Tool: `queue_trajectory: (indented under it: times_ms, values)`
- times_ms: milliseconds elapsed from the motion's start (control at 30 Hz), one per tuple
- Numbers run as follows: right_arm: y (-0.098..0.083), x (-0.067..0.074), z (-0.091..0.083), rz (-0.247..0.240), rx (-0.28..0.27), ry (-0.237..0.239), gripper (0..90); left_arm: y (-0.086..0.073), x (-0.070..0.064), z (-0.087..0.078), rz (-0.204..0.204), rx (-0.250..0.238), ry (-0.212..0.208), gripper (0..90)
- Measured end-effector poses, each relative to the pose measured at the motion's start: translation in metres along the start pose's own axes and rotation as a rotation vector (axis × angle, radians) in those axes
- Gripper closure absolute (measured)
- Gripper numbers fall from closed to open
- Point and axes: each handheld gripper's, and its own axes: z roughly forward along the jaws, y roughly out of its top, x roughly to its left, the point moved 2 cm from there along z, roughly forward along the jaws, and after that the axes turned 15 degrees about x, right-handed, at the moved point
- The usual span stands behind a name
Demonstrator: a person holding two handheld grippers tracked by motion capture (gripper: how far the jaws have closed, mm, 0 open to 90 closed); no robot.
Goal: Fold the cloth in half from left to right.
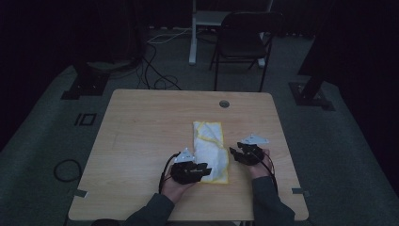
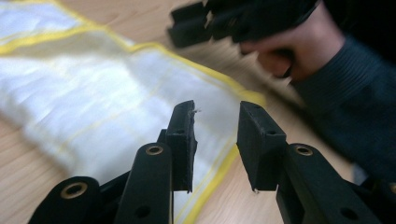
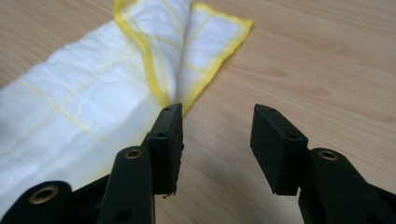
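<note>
Cloth (image 1: 210,150) lies folded — right gripper view shows its curled yellow edge.

1. You have a white cloth (image 1: 210,149) with a yellow hem and thin yellow grid lines.
2. It lies folded into a long strip on the table, running away from you.
3. Its far part is creased, with one hemmed edge turned over the rest.
</note>
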Motion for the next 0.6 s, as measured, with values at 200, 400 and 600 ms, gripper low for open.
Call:
queue_trajectory:
  times_ms: [200,400,600]
  values:
    - [0.009,0.005,0.003,-0.017,-0.001,0.007,54.2,-0.012,0.012,0.005,-0.031,0.038,0.098,63.7]
    - [0.023,0.013,0.011,-0.046,-0.007,0.022,54.3,-0.017,0.015,0.013,-0.032,0.069,0.16,62.8]
    - [0.038,0.026,0.018,-0.095,-0.006,0.016,54.3,-0.02,0.017,0.016,-0.051,0.083,0.193,63.2]
